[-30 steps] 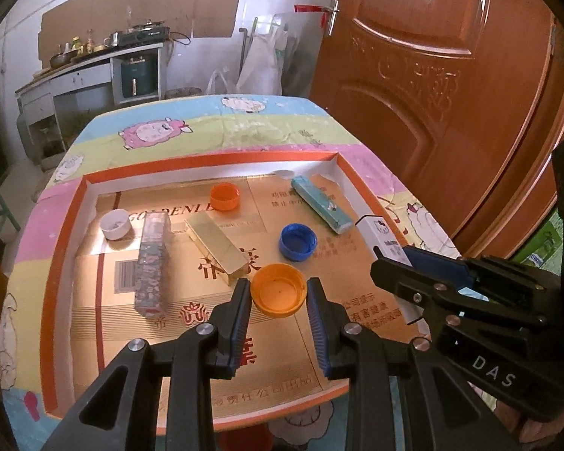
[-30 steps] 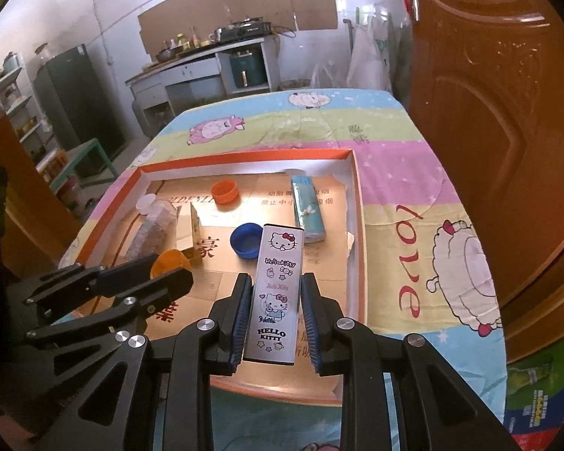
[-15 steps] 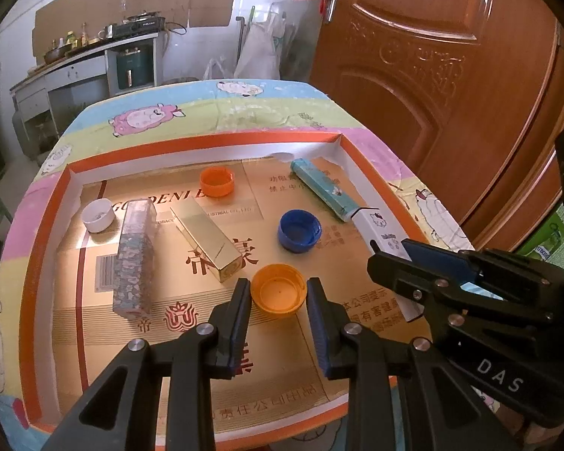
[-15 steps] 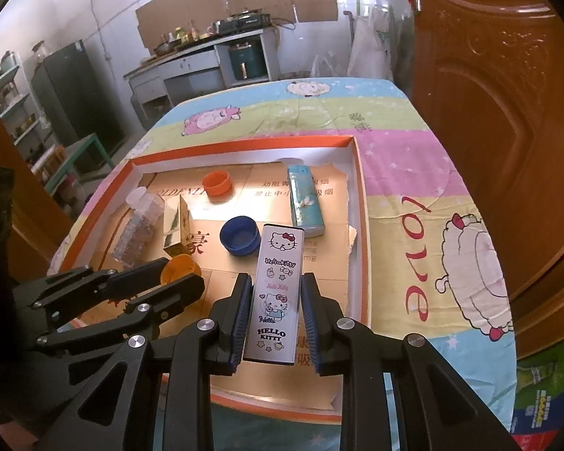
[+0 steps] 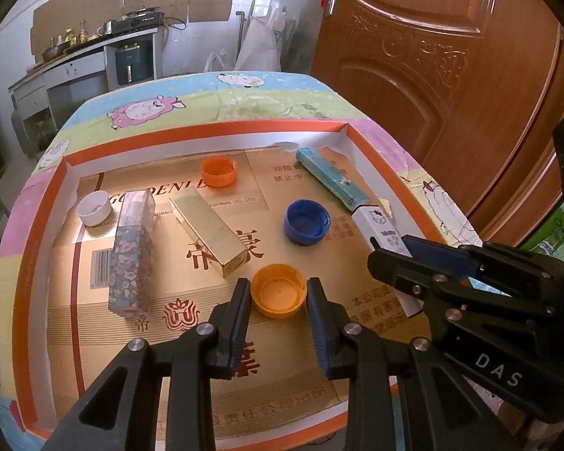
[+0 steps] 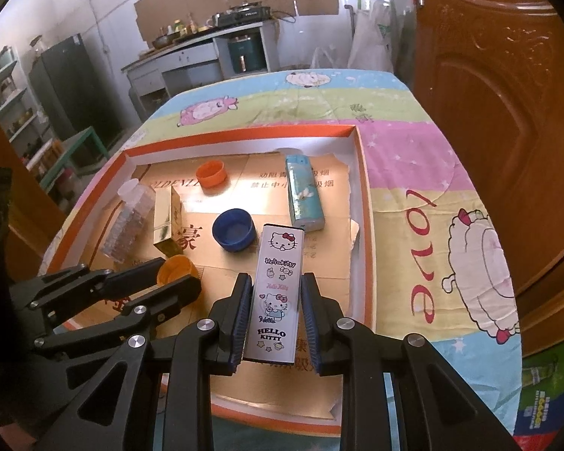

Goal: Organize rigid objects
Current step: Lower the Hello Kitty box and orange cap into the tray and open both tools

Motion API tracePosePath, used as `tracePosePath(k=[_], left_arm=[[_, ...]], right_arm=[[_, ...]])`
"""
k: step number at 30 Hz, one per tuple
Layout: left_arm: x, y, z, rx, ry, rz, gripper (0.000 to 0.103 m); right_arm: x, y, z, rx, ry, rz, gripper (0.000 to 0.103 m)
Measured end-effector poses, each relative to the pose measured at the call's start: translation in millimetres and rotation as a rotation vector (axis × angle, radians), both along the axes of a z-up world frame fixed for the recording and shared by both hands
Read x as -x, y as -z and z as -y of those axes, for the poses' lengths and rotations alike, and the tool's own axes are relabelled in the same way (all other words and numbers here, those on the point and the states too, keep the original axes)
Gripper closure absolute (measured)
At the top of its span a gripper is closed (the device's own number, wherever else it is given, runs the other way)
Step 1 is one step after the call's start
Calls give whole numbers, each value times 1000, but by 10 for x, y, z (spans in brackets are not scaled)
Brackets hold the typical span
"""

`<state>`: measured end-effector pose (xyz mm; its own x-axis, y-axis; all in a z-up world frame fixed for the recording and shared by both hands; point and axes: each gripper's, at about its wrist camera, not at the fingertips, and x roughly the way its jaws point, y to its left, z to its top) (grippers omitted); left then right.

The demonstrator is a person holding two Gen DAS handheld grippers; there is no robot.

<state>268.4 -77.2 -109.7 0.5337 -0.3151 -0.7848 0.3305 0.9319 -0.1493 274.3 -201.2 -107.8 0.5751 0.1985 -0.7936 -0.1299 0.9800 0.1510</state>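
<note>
Tongs at lower centre: my right gripper (image 6: 273, 310) clamps the stiff, light, slick tin (image 6: 276, 293) by its long sides; left gripper (image 5: 278, 293) pinches the cap (image 5: 279, 290) across its rim.

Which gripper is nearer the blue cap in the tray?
Right. The right gripper, shut on the Hello Kitty box, has the box's far end beside the blue cap; the left gripper sits farther back, around the orange cap.
</note>
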Motion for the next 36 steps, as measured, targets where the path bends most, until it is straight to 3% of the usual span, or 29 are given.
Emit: tracePosePath(k=[18, 26, 36], left_arm=[[48, 17, -19, -15, 24, 28, 72], [49, 2, -61, -9, 5, 28, 60], [118, -86, -100, 2, 4, 47, 59]], right_arm=[[-74, 135, -92, 46, -24, -13, 75], [-64, 144, -95, 42, -26, -13, 75], [-38, 98, -66, 28, -19, -11, 75]])
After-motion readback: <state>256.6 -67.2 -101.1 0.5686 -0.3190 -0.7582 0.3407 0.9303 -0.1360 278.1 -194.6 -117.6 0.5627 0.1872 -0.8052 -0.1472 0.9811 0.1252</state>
